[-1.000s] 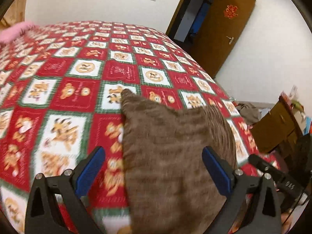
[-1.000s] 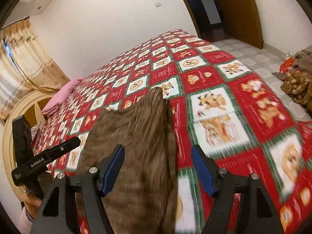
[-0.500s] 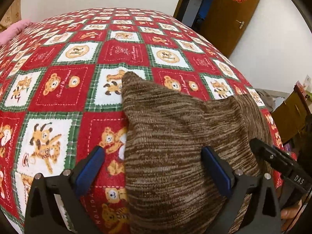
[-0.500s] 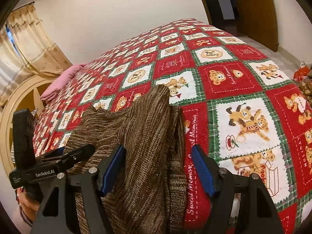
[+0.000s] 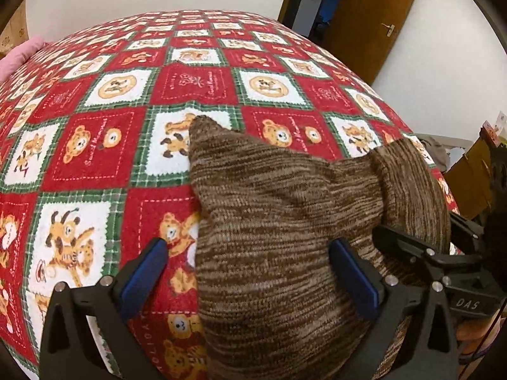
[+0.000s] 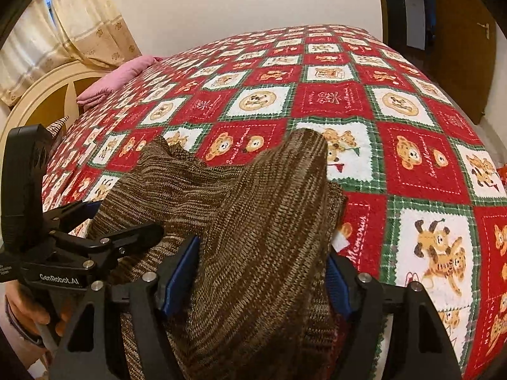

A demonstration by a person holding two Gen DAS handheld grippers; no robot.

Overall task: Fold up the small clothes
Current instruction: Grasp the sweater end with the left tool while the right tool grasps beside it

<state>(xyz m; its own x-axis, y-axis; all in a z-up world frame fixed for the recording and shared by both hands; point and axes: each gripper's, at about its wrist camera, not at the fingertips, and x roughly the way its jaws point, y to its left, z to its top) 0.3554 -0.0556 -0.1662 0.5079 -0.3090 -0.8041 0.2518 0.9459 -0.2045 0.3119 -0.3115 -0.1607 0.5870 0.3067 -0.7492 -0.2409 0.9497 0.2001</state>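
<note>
My right hand-held gripper straddles a raised ridge of the brown knit garment, which lies rumpled on the near part of the bed with one pointed end reaching toward the far side. Its jaws are closing with the cloth between them, but I judge the blue pads are not yet pressing, so this side is still released. My left hand-held gripper stands wide open over the garment's near left edge, one pad above bare quilt, the other over the knit, grasping nothing.

The risk I see is the bite. The knit is thick and bunched into a hump, so the right jaws could catch only the top layer, or several layers at once, and the fold would come out crooked. With the left side unclamped, any pull from the right could drag the whole piece across the quilt instead of spreading it. The loose weave may also snag on a pad edge.

The left view shows the garment's outline best: its far point, a second lobe on the right, and the right tool's black finger beside it. The right view alone shows the fabric's steep ridge rising between my pads, the left tool gripped in my hand, the pink pillow and the curtain.
</note>
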